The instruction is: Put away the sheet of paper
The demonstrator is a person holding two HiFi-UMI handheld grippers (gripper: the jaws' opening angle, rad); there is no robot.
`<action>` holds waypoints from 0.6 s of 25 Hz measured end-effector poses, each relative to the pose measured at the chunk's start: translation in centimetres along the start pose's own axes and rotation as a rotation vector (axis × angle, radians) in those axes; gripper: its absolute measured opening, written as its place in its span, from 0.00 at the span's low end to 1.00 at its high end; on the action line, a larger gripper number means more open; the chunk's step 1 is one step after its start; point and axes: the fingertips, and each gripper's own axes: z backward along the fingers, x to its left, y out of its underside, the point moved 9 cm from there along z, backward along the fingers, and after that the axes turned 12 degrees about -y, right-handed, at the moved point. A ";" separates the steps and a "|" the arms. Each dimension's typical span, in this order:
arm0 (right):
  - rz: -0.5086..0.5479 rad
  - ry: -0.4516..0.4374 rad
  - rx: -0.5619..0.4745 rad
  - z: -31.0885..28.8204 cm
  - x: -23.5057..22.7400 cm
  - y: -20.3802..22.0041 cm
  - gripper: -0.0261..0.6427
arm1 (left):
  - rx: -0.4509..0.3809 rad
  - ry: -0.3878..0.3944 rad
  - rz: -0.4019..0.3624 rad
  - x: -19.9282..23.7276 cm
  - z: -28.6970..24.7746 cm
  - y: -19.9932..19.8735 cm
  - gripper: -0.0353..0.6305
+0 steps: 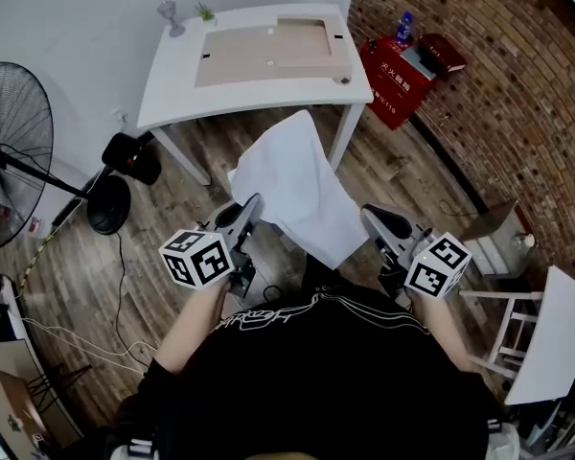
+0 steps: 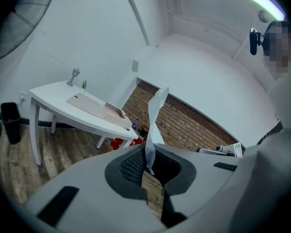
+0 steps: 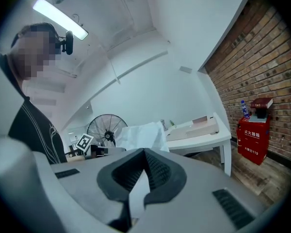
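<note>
A white sheet of paper (image 1: pixel 297 195) hangs in the air in front of me, held by both grippers over the wooden floor. My left gripper (image 1: pixel 252 207) is shut on its left edge, and my right gripper (image 1: pixel 371 217) is shut on its lower right edge. In the left gripper view the sheet (image 2: pixel 155 110) stands edge-on, rising from between the shut jaws of that gripper (image 2: pixel 148 166). The right gripper view shows the sheet (image 3: pixel 143 135) billowing beyond that gripper (image 3: pixel 140 178), with a white strip pinched between its jaws. Ahead stands a white table (image 1: pixel 172 94) bearing a flat cardboard tray (image 1: pixel 268 51).
A standing fan (image 1: pixel 10 151) and its black base (image 1: pixel 110 204) are at the left, with cables on the floor. A red cabinet (image 1: pixel 393 80) sits against the brick wall at the right. A white chair (image 1: pixel 546 333) is near my right side. A small glass (image 1: pixel 170 15) stands on the table's far corner.
</note>
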 end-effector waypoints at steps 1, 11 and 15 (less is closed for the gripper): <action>-0.007 -0.004 -0.001 -0.4 -0.9 -0.2 0.04 | 0.002 -0.006 0.004 0.3 -0.7 -0.3 0.11; -0.043 -0.058 -0.001 -6.2 -13.3 -5.4 0.04 | 0.001 -0.071 0.054 3.5 -10.3 -6.4 0.12; -0.007 -0.069 0.015 -8.7 -18.2 -8.1 0.04 | 0.001 -0.100 0.072 4.5 -14.8 -9.2 0.11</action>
